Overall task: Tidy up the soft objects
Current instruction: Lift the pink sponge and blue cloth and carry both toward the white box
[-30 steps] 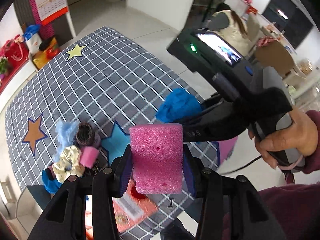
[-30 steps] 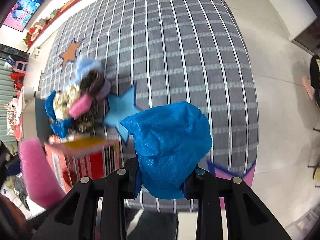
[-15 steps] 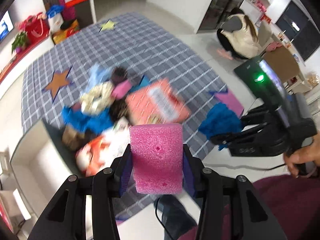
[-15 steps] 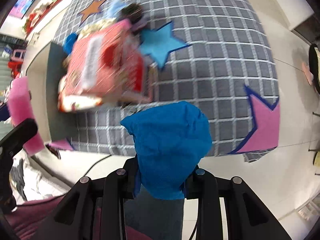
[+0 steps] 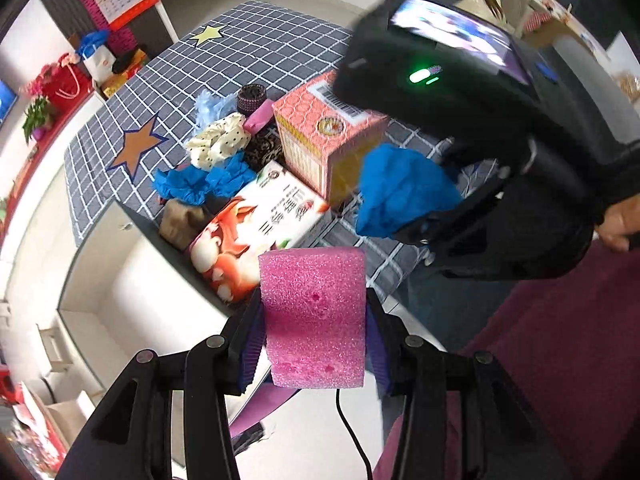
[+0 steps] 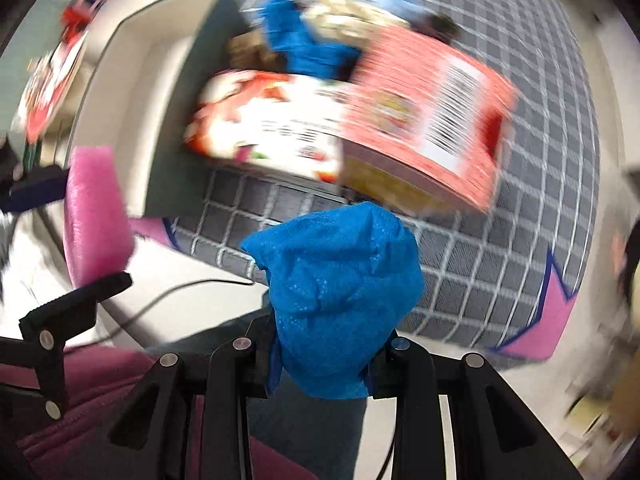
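Note:
My left gripper [image 5: 314, 354] is shut on a pink foam sponge [image 5: 314, 316], held in the air off the table's near edge. My right gripper [image 6: 324, 368] is shut on a crumpled blue cloth [image 6: 336, 300]; the cloth also shows in the left wrist view [image 5: 400, 194], right of the boxes. The pink sponge shows at the left of the right wrist view [image 6: 96, 216]. A pile of soft things lies on the grid-patterned table [image 5: 256, 40]: a blue cloth [image 5: 204, 182], a white dotted scrunchie [image 5: 218, 142], a light blue fluffy piece [image 5: 210, 104].
A pink box [image 5: 324, 132] stands on the table, with a white and red printed box [image 5: 256, 232] lying in front of it at the near edge. A brown lump [image 5: 178, 222] sits left of it. White floor lies below. The right wrist view is motion-blurred.
Both grippers have swung back from over the table towards its near edge, each still holding its object. The right gripper has come closer to the left camera.

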Tool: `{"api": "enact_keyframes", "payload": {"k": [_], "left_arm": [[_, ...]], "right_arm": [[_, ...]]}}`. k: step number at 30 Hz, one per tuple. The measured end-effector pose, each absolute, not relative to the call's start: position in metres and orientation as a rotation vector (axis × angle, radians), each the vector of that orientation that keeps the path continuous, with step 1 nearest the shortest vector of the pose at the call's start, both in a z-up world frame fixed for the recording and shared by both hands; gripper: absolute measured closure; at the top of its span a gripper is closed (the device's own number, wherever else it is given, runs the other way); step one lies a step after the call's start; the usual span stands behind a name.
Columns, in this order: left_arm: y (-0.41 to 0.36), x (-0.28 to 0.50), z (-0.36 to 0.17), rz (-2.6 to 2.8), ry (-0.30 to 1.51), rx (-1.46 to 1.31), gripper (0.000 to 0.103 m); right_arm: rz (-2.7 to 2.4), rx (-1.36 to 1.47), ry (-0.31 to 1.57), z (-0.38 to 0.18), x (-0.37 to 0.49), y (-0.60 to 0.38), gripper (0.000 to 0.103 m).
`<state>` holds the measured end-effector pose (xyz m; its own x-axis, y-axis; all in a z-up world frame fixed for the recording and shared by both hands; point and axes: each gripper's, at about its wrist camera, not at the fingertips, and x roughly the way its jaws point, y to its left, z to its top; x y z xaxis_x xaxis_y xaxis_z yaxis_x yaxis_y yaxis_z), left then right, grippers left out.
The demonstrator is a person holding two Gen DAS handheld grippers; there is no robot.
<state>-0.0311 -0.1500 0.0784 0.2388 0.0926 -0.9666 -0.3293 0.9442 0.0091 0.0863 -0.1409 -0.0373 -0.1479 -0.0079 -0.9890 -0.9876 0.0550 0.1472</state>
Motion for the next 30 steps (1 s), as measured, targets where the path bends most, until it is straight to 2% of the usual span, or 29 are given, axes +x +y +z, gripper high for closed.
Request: {"api": "enact_keyframes", "payload": {"k": [15, 26, 30], "left_arm": [[-0.142, -0.075, 0.07, 0.35, 1.357, -0.296, 0.053], [-0.16, -0.082, 0.066, 0.199, 1.433, -0.232, 0.053], [-0.158, -0.079, 0.066, 0.196, 1.444, -0.242, 0.053]], "right_arm": [[1.487, -1.349, 1.014, -0.033, 0.0, -0.086, 0.072], [1.606, -1.576, 0.641, -0.036, -0.039, -0.086, 0.072], [1.618, -1.608, 0.601, -0.039, -0.043, -0.087, 0.072]]}}
